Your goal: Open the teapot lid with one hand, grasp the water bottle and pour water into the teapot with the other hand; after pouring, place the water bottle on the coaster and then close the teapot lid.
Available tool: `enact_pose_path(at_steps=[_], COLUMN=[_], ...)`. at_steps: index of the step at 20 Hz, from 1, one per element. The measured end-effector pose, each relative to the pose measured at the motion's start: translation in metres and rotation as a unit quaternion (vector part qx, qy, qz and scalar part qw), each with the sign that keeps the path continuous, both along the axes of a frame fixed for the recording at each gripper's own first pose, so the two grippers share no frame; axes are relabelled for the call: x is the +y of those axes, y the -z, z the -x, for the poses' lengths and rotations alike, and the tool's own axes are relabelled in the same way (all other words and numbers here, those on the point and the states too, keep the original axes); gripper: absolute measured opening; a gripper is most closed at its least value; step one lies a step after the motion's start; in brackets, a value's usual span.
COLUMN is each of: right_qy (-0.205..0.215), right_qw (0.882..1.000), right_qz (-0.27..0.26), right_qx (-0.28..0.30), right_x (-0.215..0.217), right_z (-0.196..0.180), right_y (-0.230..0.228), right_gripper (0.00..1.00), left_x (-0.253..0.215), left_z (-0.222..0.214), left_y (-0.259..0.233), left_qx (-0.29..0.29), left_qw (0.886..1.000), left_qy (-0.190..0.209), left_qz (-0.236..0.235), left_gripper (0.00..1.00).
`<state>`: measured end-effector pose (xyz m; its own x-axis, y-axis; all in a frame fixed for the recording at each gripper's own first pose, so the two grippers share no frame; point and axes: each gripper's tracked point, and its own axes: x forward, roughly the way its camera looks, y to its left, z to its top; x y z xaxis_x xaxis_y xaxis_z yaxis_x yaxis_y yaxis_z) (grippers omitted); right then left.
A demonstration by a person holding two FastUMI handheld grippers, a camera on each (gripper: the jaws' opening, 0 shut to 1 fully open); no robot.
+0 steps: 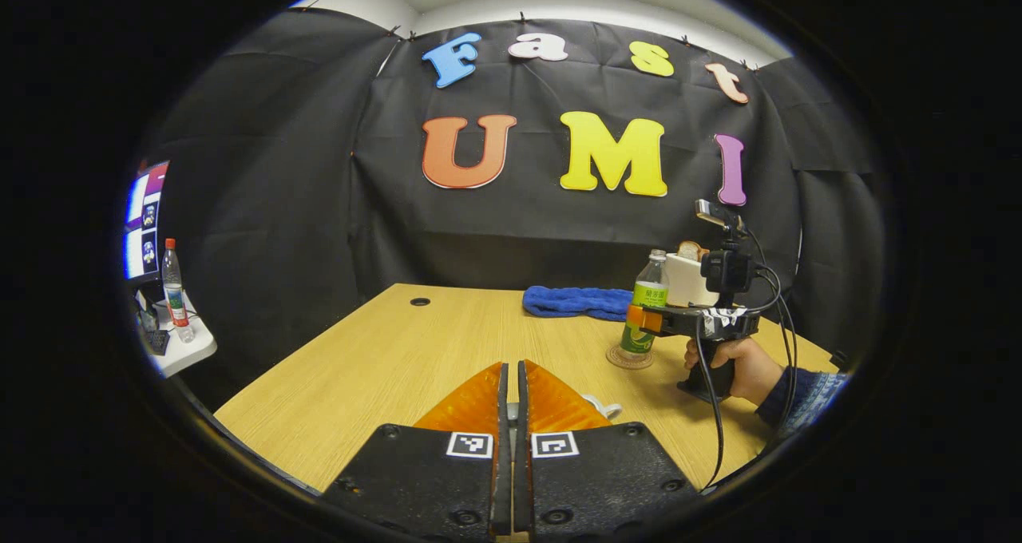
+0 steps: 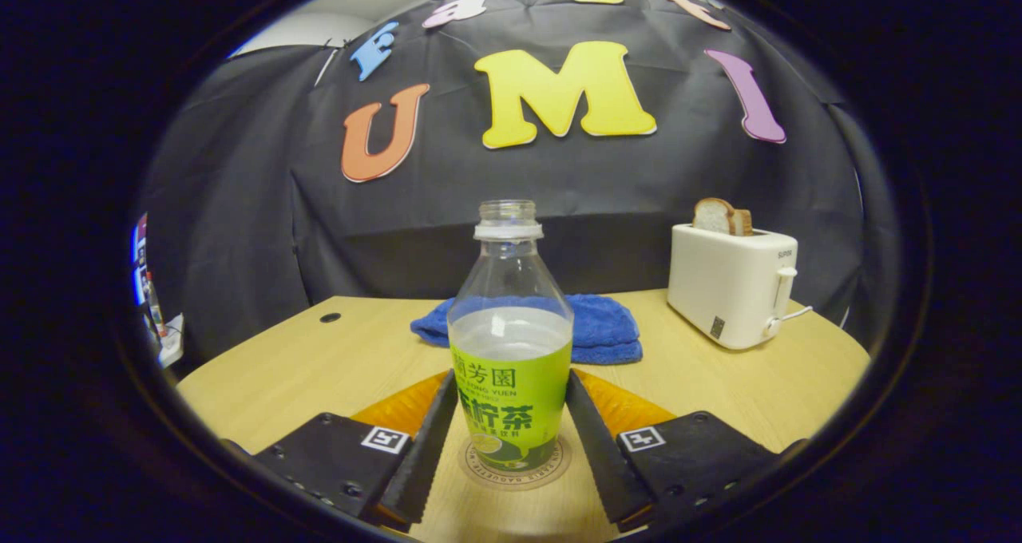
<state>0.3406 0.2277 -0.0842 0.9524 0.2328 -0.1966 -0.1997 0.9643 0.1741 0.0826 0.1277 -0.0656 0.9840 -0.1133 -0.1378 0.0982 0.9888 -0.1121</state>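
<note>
Your right gripper (image 2: 511, 447) sits with its jaws spread to either side of the bottle (image 2: 511, 343), the serrated inner faces just beside the label, with a sliver of gap showing on each side. The bottle stands upright on the round coaster (image 2: 519, 471) between your fingers, which fits the placing step of the task; the jaws look to be letting go rather than pinching. The bottle is clear plastic, capless, waisted below the neck, with a glossy green wrap and liquid up to the wrap's top edge. The coaster is a thin printed disc, flat on the pale wood-grain table (image 2: 303, 367).

Beyond the bottle lies a folded blue towel (image 2: 599, 327), soft and nubbly. Farther off to your right stands a cream toaster (image 2: 730, 291), smooth and boxy, with bread slices sticking out of its top.

Your left gripper (image 1: 512, 399) is pressed together, its fingers meeting along a thin seam. Whether they pinch the teapot lid cannot be told. A bit of white ware with a small loop (image 1: 603, 407) peeks out just past the right finger; it may be the teapot, so the lid likely awaits closing. From there, the right gripper and the hand (image 1: 738, 367) holding it show ahead to the right.
</note>
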Motion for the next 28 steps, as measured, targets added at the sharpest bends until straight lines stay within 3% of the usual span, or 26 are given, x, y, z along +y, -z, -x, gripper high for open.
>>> enact_pose_path(at_steps=[4, 9, 15, 18, 20, 23, 28], right_qy=[0.004, -0.016, -0.016, -0.003, 0.007, 0.011, 0.017], right_qw=[1.000, 0.999, 0.995, 0.991, 0.991, 0.992, 0.990], right_qz=[0.018, -0.009, 0.023, 0.038, 0.041, 0.024, -0.008], right_qx=[-0.015, -0.046, -0.097, -0.127, -0.126, -0.124, -0.138], right_x=[-0.004, -0.014, -0.062, -0.088, -0.106, -0.127, -0.158], right_z=[0.012, 0.050, 0.120, 0.153, 0.171, 0.193, 0.212], right_y=[-0.012, -0.034, -0.023, -0.014, -0.004, 0.003, 0.005], right_gripper=[0.95, 0.95, 0.96, 0.96, 0.95, 0.95, 0.96], left_x=[-0.006, -0.021, -0.049, -0.052, -0.057, -0.067, -0.069], left_z=[-0.003, -0.010, -0.036, -0.054, -0.064, -0.073, -0.076], left_y=[0.001, 0.005, 0.024, 0.031, 0.031, 0.037, 0.055], left_qx=[0.000, -0.012, -0.011, -0.008, -0.007, -0.007, 0.004], left_qw=[1.000, 1.000, 0.999, 0.999, 0.999, 0.998, 0.999], left_qy=[0.006, 0.026, 0.051, 0.037, 0.035, 0.042, 0.025], left_qz=[-0.005, -0.009, 0.002, -0.011, 0.007, 0.036, 0.024], left_gripper=[0.04, 0.04, 0.04, 0.04, 0.04, 0.04, 0.04])
